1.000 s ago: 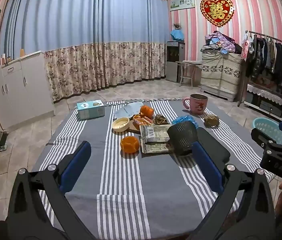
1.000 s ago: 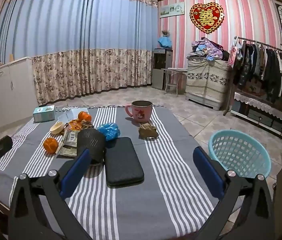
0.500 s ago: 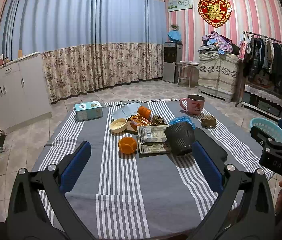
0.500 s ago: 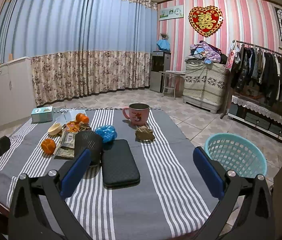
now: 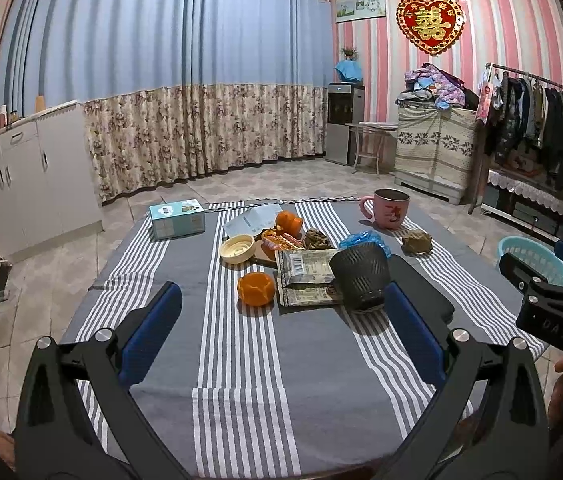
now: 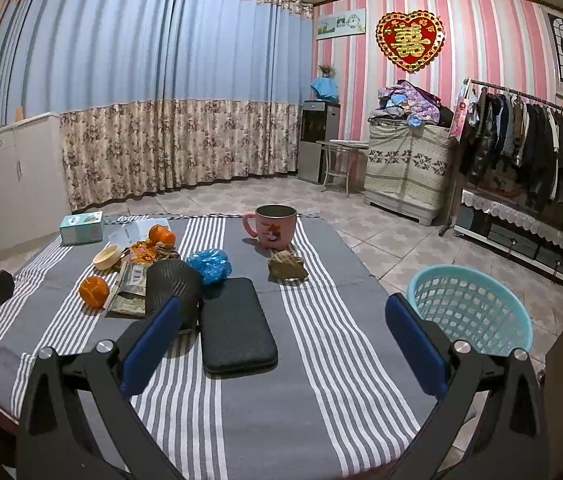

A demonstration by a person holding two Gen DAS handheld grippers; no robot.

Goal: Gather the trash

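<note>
**On the striped table: trash ahead of both claws, basket off to the right**

Left wrist view. Over the near edge of the striped tablecloth (image 5: 241, 360) I hold the left gripper (image 5: 281, 332) with its blue pads spread wide and nothing between them.
- Trash cluster: straight ahead, mid-table. Foil snack packets (image 5: 305, 276) lie flat, long axis running away from me, touching the tipped black cup (image 5: 361, 276).
- Peeled orange (image 5: 256, 288): just left of the packets, nearest item to this claw and almost on its centreline.
- Orange wrapper scraps (image 5: 281, 238) and blue plastic bag (image 5: 365, 239): farther back.
- Crumpled brown wad (image 5: 416, 241): far right, near the pink mug (image 5: 389, 209).
- Right gripper (image 5: 553, 312): seen side-on at the frame's right edge.

Right wrist view. I hold the right gripper (image 6: 283, 338) spread wide too, empty.
- Black case (image 6: 237, 326): directly ahead between the pads, long axis pointing away; probably not trash.
- Crumpled brown wad (image 6: 287, 266): ahead and slightly right, beyond the case, free-standing.
- Blue plastic bag (image 6: 209, 265): ahead-left, beside the black cup (image 6: 173, 284).
- Light-blue basket (image 6: 469, 308): on the floor, right of the table, close to this claw's right pad.

Judgement: the right hand is nearer both wad and basket; the left suits the peeled orange and packets, with a longer carry across to the basket.
</note>
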